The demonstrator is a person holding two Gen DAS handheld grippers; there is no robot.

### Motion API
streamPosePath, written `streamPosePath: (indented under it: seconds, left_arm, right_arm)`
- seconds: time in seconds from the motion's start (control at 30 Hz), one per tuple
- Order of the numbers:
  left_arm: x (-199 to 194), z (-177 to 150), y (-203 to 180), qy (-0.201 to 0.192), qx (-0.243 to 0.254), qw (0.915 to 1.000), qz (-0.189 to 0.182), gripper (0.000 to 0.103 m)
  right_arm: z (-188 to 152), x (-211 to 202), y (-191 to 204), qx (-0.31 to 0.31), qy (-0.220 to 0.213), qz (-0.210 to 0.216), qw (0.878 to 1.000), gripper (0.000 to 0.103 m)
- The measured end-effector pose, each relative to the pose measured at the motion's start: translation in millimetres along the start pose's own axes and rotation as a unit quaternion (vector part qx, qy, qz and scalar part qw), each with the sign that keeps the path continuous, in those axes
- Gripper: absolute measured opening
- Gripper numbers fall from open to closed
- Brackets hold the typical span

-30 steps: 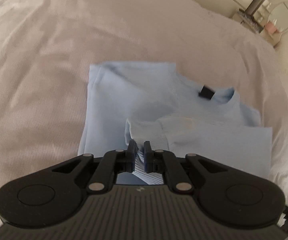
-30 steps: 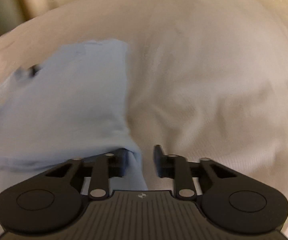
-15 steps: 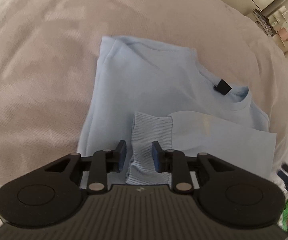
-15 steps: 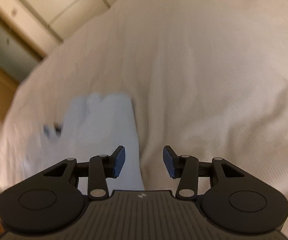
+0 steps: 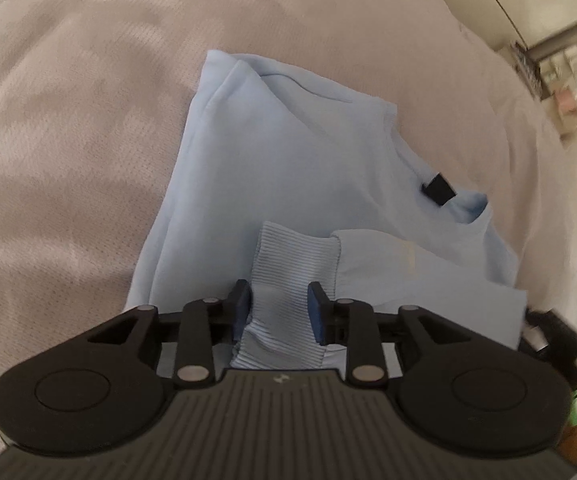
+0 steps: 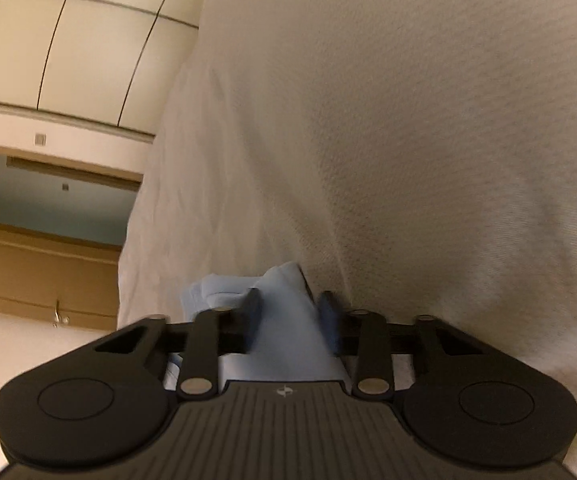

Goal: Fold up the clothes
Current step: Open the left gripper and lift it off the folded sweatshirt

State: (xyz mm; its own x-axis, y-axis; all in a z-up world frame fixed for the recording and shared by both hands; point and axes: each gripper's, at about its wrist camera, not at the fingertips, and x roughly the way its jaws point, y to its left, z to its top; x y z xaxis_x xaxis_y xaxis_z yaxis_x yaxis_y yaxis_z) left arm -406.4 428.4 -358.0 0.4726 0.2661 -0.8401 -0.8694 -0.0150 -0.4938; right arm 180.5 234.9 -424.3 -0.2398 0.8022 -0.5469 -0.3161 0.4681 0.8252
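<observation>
Light-blue sweatshirt [image 5: 288, 168]: part-folded on white bedspread [image 5: 68, 160]; its 5 o'clock corner is cut off.
Left gripper [image 5: 279, 310]: jaws just narrowing, pads flanking ribbed cuff [image 5: 292, 264]; contact unclear.
Right gripper [image 6: 290, 314]: blurred, closing around a blue fold; grip uncertain.

Left wrist view: close, steeply down over sweatshirt [image 5: 288, 184]; right: shallower, along bed [image 6: 428, 140]; both share these
</observation>
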Motion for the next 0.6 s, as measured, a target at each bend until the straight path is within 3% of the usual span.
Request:
streamPosePath:
  seconds: [0.07,0.17,0.23,0.3,0.4,0.5,0.57,0.6]
  left_arm:
    - [-6,-2,0,-0.017,0.006,0.9998,0.009,0.002]
    - [-22,-6,-5,-0.054,0.038,0.9976,0.021,0.002]
    - [-19,-9,-10,-0.058,0.062,0.9954,0.043,0.002]
    - [-7,-9,-16,-0.051,0.089,0.9921,0.073,0.003]
    - [5,-10,-25,-0.048,0.143,0.9827,0.107,0.005]
    - [1,-12,-33,-0.046,0.177,0.9753,0.124,0.014]
    - [-13,-13,-32,-0.056,0.176,0.9735,0.135,0.017]
    - [-20,-14,-30,-0.063,0.169,0.9737,0.139,0.016]
  right_arm:
    - [-1,1,5,-0.014,-0.005,-0.007,1.000,0.012]
    - [-9,-17,22,-0.059,-0.066,-0.037,0.995,0.009]
    - [-16,-28,27,-0.080,-0.091,-0.062,0.991,0.008]
    - [-23,-21,26,-0.097,-0.084,-0.100,0.987,0.008]
    - [-26,-6,25,-0.099,-0.085,-0.125,0.984,0.008]
    - [-29,-1,42,-0.135,-0.087,-0.158,0.974,0.011]
    - [-37,-4,56,-0.167,-0.092,-0.187,0.964,0.026]
    - [-40,-8,65,-0.188,-0.101,-0.203,0.956,0.027]
